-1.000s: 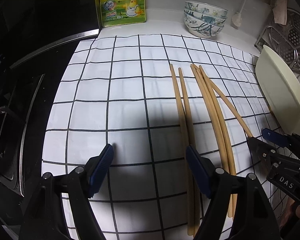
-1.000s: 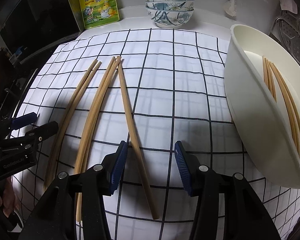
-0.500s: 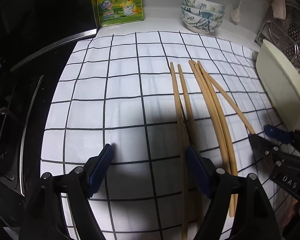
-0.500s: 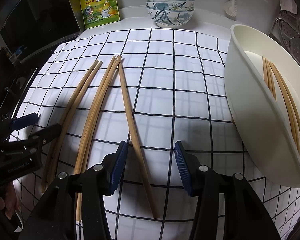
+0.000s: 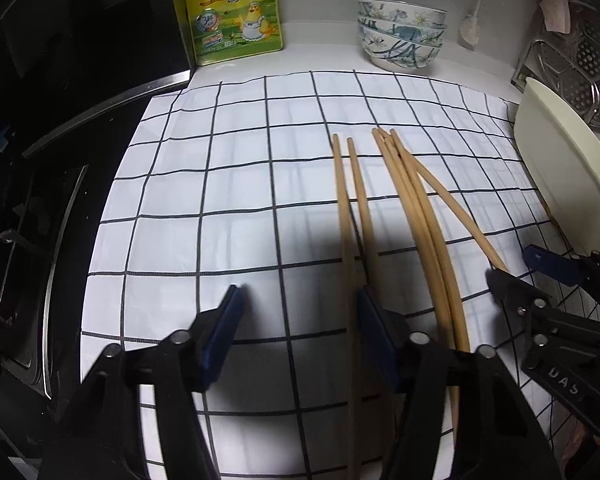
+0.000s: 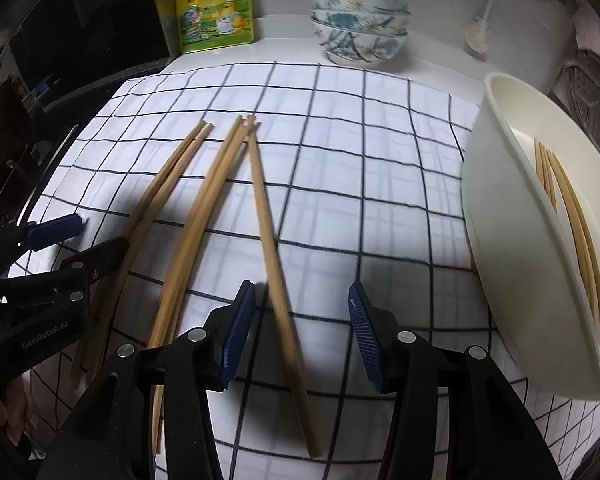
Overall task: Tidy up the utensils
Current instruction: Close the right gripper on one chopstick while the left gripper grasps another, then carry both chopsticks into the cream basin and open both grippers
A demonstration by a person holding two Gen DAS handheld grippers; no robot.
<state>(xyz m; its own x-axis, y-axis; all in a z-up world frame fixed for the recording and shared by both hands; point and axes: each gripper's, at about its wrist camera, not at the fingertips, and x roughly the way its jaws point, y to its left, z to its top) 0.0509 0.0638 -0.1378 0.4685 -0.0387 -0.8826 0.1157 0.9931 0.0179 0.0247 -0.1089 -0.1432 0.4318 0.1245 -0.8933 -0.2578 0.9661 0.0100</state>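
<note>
Both grippers low over the checked cloth (image 5: 220, 184) on the desk, neither gripping anything.

Left gripper (image 5: 298, 332): jaws wide, blue pads well apart, lower centre of the left wrist view. Its right-hand pad sits over the left pair of chopsticks (image 5: 350, 216); contact not clear. In the right wrist view the same gripper (image 6: 78, 236) shows at the left edge, tips by that pair's lower half.

Right gripper (image 6: 302, 322): jaws wide, lower centre of its own view. The single chopstick (image 6: 274, 256) runs down between the pads, closer to the left-hand one, not touching it as far as I can tell. In the left wrist view this gripper (image 5: 512, 268) sits at the right edge, one tip at the near end of that stick.

Loose sticks on the cloth, left to right in the right wrist view: a pair, a tight bundle (image 6: 204, 216), then the single, all fanning out from the upper centre; far tips of the bundle and single meet.

White bowl (image 6: 496, 216) at the right edge of the cloth, tilted, opening facing right in frame; several chopsticks (image 6: 572, 216) already inside. It shows edge-on in the left wrist view (image 5: 560, 160).

Top of frame: yellow seasoning pouch (image 5: 230, 8) against the back wall at upper left, stacked patterned bowls (image 5: 400, 32) at upper centre. Metal rack (image 5: 588, 64) at upper right.
</note>
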